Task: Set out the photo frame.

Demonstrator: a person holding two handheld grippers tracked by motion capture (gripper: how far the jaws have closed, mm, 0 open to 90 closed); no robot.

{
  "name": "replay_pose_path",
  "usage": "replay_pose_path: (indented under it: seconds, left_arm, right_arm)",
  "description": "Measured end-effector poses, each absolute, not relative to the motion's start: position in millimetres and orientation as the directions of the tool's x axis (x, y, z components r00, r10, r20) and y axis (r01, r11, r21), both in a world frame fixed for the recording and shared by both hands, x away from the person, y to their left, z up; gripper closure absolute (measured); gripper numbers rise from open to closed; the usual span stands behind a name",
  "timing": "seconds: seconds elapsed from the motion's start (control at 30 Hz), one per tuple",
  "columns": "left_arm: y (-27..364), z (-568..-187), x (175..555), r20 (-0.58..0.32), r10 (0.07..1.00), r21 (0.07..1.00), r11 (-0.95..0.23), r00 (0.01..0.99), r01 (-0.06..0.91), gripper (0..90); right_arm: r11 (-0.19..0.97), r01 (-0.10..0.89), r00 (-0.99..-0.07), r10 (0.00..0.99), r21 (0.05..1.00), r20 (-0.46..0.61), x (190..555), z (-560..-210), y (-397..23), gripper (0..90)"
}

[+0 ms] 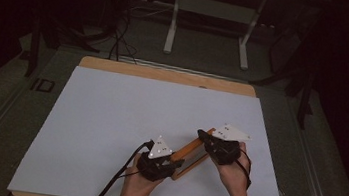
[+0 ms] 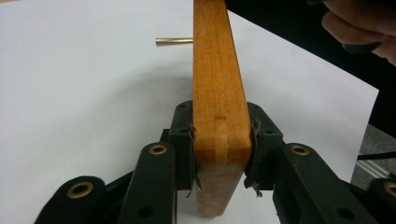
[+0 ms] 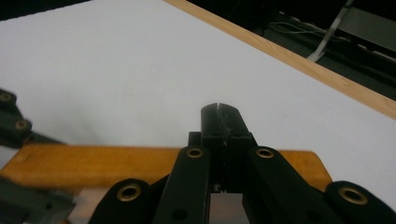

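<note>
White sheet [image 1: 107,135] roomy; wooden bar [image 1: 190,150] near front edge.

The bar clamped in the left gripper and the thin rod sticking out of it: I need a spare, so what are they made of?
The bar looks like solid wood with a smooth orange-brown varnish: grain lines run along it and a glued joint shows at its end. The thin rod seems to be metal, perhaps brass, judging by its pale golden sheen, though it could be a light wooden dowel.

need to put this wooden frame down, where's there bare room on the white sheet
The far half and left side of the white sheet lie bare up to the wooden table edge. It is crowded near the front right, where the left gripper and right gripper hold the wooden frame.
</note>
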State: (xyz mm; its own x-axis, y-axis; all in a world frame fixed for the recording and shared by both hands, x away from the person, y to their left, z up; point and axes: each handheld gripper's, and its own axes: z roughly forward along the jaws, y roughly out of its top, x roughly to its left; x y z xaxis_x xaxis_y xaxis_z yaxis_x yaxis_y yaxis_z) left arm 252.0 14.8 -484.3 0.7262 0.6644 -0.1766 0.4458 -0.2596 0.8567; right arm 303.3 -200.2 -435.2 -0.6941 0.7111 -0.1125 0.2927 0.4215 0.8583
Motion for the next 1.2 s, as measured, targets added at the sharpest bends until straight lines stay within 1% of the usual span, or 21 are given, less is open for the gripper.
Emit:
replay_pose_path:
  seconds: [0.17,0.27,0.3,0.33,0.37,0.47,0.63,0.77,0.87,0.93,1.07,1.2]
  left_arm:
    - [15,-486,253,-0.179,0.649,0.863,-0.257,0.740,0.434,68.9]
    - [16,-489,254,-0.205,0.630,0.872,-0.230,0.749,0.432,67.5]
    - [17,-492,254,-0.218,0.623,0.874,-0.219,0.752,0.434,66.3]
    - [18,-495,254,-0.228,0.618,0.873,-0.213,0.753,0.439,63.1]
    - [18,-499,253,-0.233,0.619,0.871,-0.211,0.750,0.445,58.1]
    - [19,-510,252,-0.252,0.627,0.862,-0.201,0.738,0.465,53.0]
    - [11,-520,251,-0.229,0.624,0.858,-0.234,0.747,0.458,53.5]
    - [7,-522,252,-0.227,0.631,0.849,-0.246,0.742,0.468,59.8]
    - [8,-522,253,-0.207,0.636,0.851,-0.257,0.744,0.457,66.4]
    - [9,-521,253,-0.183,0.635,0.851,-0.279,0.750,0.444,67.9]
    - [11,-518,258,-0.172,0.625,0.847,-0.302,0.762,0.439,69.0]
    - [11,-512,257,-0.133,0.619,0.849,-0.332,0.774,0.412,69.2]
  right_arm:
    - [0.411,0.307,-0.686,0.721,0.858,-0.099,298,-440,-209,89.9]
    - [0.390,0.312,-0.682,0.727,0.866,-0.082,297,-443,-213,90.0]
    - [0.384,0.310,-0.681,0.728,0.870,-0.079,297,-443,-214,90.0]
    - [0.383,0.307,-0.678,0.731,0.871,-0.082,296,-444,-215,90.0]
    - [0.380,0.308,-0.677,0.732,0.872,-0.080,295,-444,-215,90.0]
    - [0.379,0.309,-0.679,0.730,0.872,-0.076,295,-444,-216,90.0]
    - [0.378,0.308,-0.680,0.729,0.873,-0.076,295,-444,-216,90.0]
    - [0.378,0.304,-0.679,0.729,0.874,-0.079,295,-445,-215,90.0]
    - [0.382,0.300,-0.681,0.728,0.874,-0.085,296,-445,-215,90.0]
    - [0.385,0.298,-0.680,0.728,0.873,-0.089,296,-445,-214,90.0]
    - [0.389,0.296,-0.676,0.731,0.872,-0.097,297,-444,-213,90.0]
    - [0.389,0.288,-0.674,0.731,0.875,-0.103,295,-444,-214,89.9]
